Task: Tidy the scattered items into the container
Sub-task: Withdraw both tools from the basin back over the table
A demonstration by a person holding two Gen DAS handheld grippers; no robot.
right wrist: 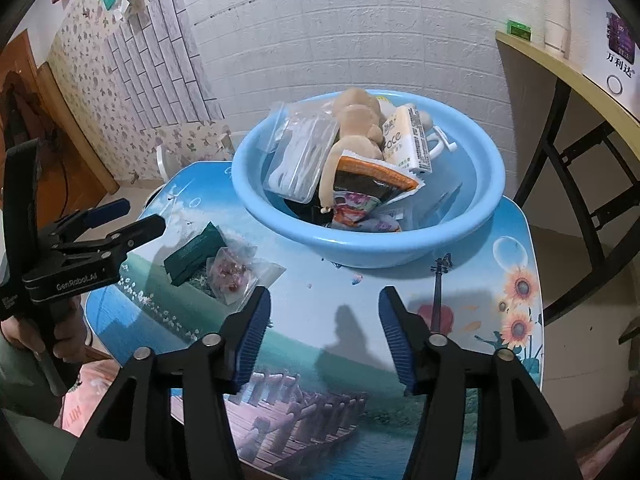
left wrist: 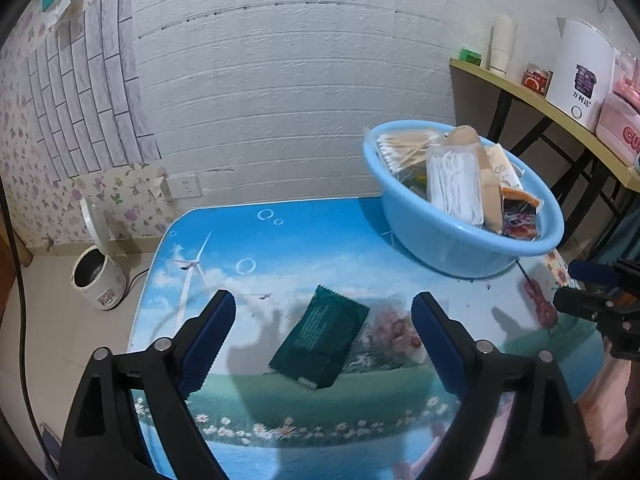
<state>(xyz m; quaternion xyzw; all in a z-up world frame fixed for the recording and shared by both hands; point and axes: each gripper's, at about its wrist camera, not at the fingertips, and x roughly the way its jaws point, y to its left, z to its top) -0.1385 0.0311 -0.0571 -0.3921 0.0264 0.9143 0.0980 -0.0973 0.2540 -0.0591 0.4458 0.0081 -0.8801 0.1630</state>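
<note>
A dark green packet (left wrist: 322, 338) lies on the picture-printed table (left wrist: 280, 248), between and just beyond my open left gripper's (left wrist: 324, 308) fingers. A clear bag of pink-red bits (left wrist: 394, 330) lies touching its right side. Both show in the right wrist view, packet (right wrist: 194, 254) and bag (right wrist: 234, 276), left of the blue basin (right wrist: 476, 224). The basin (left wrist: 440, 236) holds cotton swabs, a plush toy, tissues and snack packets. My right gripper (right wrist: 324, 312) is open and empty above the table, in front of the basin. The left gripper also shows in the right wrist view (right wrist: 140, 216).
A shelf (left wrist: 532, 96) at the right carries a white appliance, cups and boxes. A white rice cooker (left wrist: 98, 276) stands on the floor left of the table. The right gripper shows at the left wrist view's right edge (left wrist: 592, 292).
</note>
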